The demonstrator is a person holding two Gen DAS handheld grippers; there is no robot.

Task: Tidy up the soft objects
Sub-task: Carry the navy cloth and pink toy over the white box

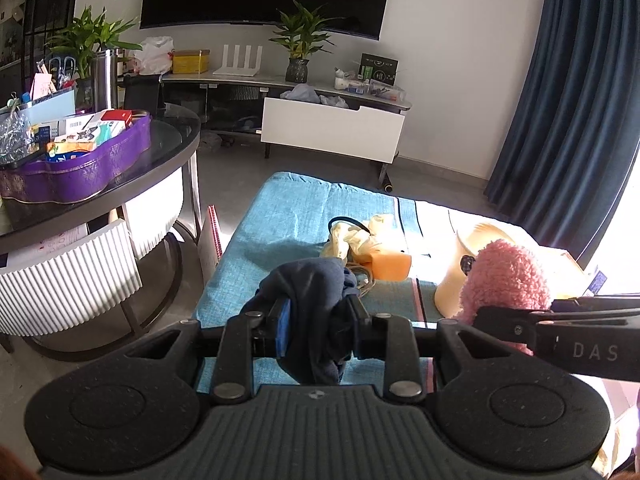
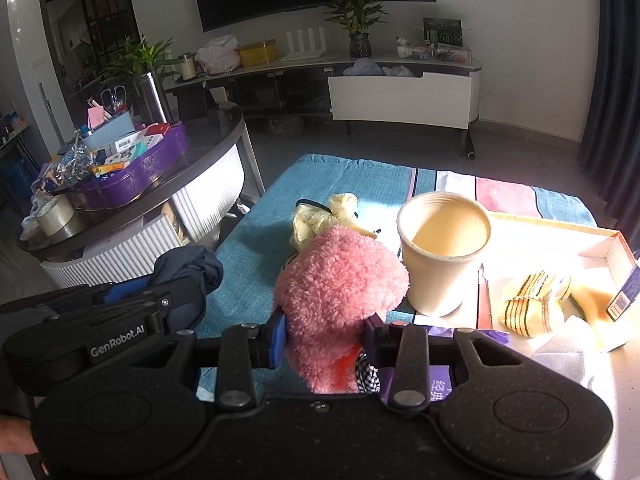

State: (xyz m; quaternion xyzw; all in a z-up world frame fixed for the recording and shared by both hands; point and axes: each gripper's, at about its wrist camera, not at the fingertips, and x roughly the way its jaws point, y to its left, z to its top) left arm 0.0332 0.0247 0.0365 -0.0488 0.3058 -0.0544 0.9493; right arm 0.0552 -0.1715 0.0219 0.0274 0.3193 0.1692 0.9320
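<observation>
While both tools hover above the teal striped cloth [image 1: 280, 216], we hold something soft in each. Our left gripper [image 1: 318, 312] is clamped on a dark navy garment [image 1: 316, 284], which bunches up above the blue-padded fingers [image 1: 283, 326] and droops down behind them. Seen from the right wrist, that same gripper [image 2: 160, 300] sits to the left with the navy fabric bulging from its tip.

Our right gripper [image 2: 325, 334] is closed tight on a fluffy pink plush item [image 2: 340, 276]; its woolly bulk rises above the fingers, and a bit of red and black-and-white check cloth shows low down at the right-hand finger. From the left wrist, the pink plush [image 1: 506, 276] appears at the right, pinched at the end of the other tool.

Just beyond the plush stands a cream tub [image 2: 444, 256], upright and open-topped, on the cloth. Beside it to the left lies a crumpled pale yellow fabric [image 2: 320, 216] with a black loop on it, touching or nearly touching the plush from this angle. An orange sponge-like block [image 1: 390, 266] rests by that yellow fabric. To the right of the tub, a shallow tray [image 2: 556, 224] holds a yellow striped cloth [image 2: 528, 308] in bright sunlight.

Off to the left, a round dark table [image 2: 216, 140] carries a purple tray [image 2: 136, 176] full of boxes.
</observation>
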